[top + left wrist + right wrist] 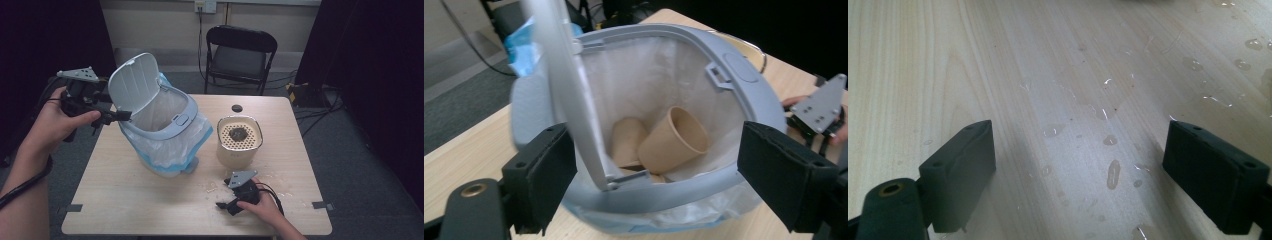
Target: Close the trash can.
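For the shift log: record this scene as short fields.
bin: grey lidded bin with white liner, left of table centre
lid: lid raised, its edge between the open jaws of the left gripper
bin contents: paper cups lying tilted inside
strainer pot: cream pot with perforated top, dark wet clump on it, right of the bin
right gripper: right gripper open, resting low on the table, holding nothing
table surface: water drops before the right gripper

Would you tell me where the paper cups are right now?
In the left gripper view, the paper cups lie at the bottom of the lined bin, just beyond its raised lid.
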The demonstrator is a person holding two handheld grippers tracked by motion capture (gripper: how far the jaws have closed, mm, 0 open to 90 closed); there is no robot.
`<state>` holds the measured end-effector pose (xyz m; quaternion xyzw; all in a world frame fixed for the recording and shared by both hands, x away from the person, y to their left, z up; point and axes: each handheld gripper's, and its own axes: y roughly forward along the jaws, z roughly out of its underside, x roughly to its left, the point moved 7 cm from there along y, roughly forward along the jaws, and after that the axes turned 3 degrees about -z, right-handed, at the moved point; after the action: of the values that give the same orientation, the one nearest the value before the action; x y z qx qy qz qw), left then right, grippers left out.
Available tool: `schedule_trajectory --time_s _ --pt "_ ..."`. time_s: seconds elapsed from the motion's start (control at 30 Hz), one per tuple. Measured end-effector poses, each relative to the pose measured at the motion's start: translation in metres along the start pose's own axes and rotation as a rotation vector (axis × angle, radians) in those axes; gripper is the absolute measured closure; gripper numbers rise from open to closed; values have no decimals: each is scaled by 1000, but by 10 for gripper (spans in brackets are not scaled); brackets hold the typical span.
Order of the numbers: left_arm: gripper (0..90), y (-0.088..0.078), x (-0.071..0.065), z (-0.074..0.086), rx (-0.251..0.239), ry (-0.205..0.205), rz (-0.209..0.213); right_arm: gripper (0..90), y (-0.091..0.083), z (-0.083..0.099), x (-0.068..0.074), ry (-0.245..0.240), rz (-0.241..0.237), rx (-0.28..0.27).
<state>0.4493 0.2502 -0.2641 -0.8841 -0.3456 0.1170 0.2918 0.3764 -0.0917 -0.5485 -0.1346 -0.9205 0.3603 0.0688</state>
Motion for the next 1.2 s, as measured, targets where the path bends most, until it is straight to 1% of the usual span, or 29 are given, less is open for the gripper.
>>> schedule_trajectory --time_s 0.03,0.1,0.13,0.3,0.4,0.47,0.6,0.67,0.73,0.8,0.83,0.9,0.97,1.0,1.07,1.17,1.2 --pt "163 2 -7 -1 15 21 23 129 0 0 0 0 0 0" --pt "171 5 -14 -3 26 40 38 129 0 0 0 1 -2 -1" --pt "168 7 -17 -4 39 53 39 129 0 0 0 0 0 0" --pt "165 9 -28 -5 62 73 59 129 0 0 0 -1 1 -1" --pt "172 9 -36 -6 58 71 89 129 0 0 0 -1 -2 -2" --pt "191 9 -40 -6 67 82 101 129 0 0 0 -1 -1 -2" --pt "217 10 -43 -5 69 79 107 129 0 0 0 0 -1 -2" --pt "269 11 -45 -4 70 77 118 129 0 0 0 1 0 -2" --pt "319 11 -46 -3 76 79 115 129 0 0 0 3 0 -2" --pt "335 12 -47 -2 77 82 117 129 0 0 0 3 0 -2" --pt "406 12 -46 -2 72 78 117 129 0 0 0 3 0 -2" --pt "470 12 -45 -1 69 79 113 129 0 0 0 3 0 -2" --pt "526 13 -43 0 65 57 111 129 0 0 0 3 0 -2" --pt "549 13 -41 1 70 60 107 129 0 0 0 3 0 -2" --pt "586 15 -41 2 68 48 111 128 0 0 0 3 1 -1" --pt "609 19 -40 3 80 44 113 129 0 0 0 3 0 -2" --pt "610 20 -40 3 81 35 110 129 0 0 0 3 0 -2"
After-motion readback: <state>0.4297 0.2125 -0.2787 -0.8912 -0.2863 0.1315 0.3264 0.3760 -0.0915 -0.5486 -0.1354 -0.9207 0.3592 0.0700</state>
